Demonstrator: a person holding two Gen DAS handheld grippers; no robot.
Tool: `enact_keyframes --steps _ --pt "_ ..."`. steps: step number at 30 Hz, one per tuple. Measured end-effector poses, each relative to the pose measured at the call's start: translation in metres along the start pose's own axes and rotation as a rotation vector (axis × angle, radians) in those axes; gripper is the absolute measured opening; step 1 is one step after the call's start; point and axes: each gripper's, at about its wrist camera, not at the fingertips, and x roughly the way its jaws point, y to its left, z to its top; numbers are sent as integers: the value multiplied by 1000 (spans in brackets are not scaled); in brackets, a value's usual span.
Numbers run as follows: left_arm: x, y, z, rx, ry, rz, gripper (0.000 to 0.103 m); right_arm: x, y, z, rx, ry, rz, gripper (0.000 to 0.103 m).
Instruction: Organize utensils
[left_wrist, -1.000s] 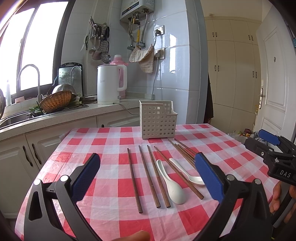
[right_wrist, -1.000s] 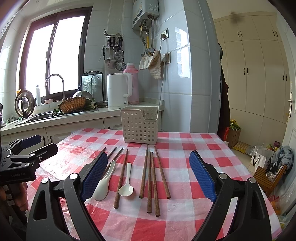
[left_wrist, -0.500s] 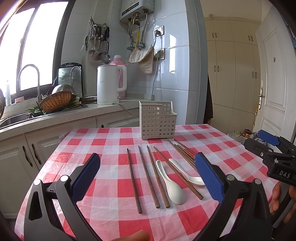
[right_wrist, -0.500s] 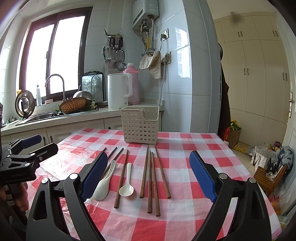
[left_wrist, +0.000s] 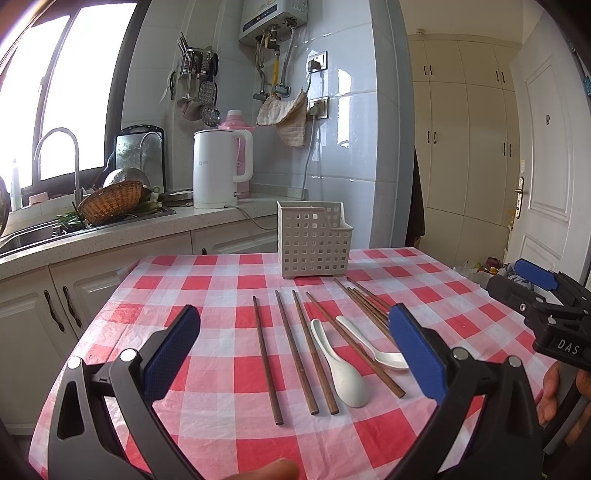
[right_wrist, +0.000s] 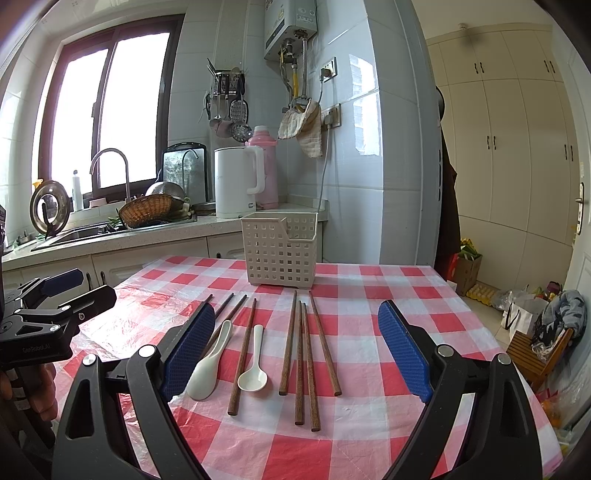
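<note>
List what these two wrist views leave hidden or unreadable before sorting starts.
- Basket interior: both views, its perforated walls block it.
- Rightmost chopsticks' near ends: left wrist view, behind the left gripper's finger.
- Larger spoon's bowl edge and neighbouring chopsticks: right wrist view, behind the right gripper's finger.

Both views are taken from low over the near edge of the checked table (left_wrist: 207, 280), facing the perforated basket (left_wrist: 314, 243) (right_wrist: 280, 251) and the kitchen wall behind it. The basket is seen from its left in the left wrist view, from its right in the other; basket, table and worktop are shared.
</note>
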Motion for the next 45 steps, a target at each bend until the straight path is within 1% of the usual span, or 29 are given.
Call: enact_keyframes --steps 20,25,27,29,30,33,34,35,37,38,40,42,44,45 --pt "0 -5 1 -3 0 -1 99 0 0 0 -1 0 -1 85" --pt "3 -5 2 -16 11 -3 99 3 -2 0 2 21 -3 85" --pt "6 -2 2 -33 33 -9 99 9 -3 -1 9 51 -2 85" --pt "11 6 0 -70 62 -26 99 18 -6 -4 26 108 3 85" --pt "15 10 0 -88 82 -31 99 23 -7 -6 29 139 4 85" --pt "27 17 -3 -112 132 -4 99 48 -7 -14 20 268 2 85" --pt "31 20 -5 -123 148 -1 99 55 -7 -16 19 306 13 85" --pt "35 24 -5 -136 166 -1 99 67 -6 -18 24 366 41 85" --pt "43 34 -8 -170 195 4 99 86 -5 -21 39 439 86 85" --pt "47 37 -8 -168 218 6 99 95 -3 -21 32 468 100 84" --pt "53 42 -9 -134 248 26 99 112 5 -20 4 496 117 83" --pt "58 45 -9 -121 271 31 99 128 10 -18 -2 522 150 80" --pt "65 50 -10 -138 300 9 99 147 15 -15 -17 550 153 71" --pt "68 51 -10 -139 309 10 99 157 18 -13 -27 563 155 68"
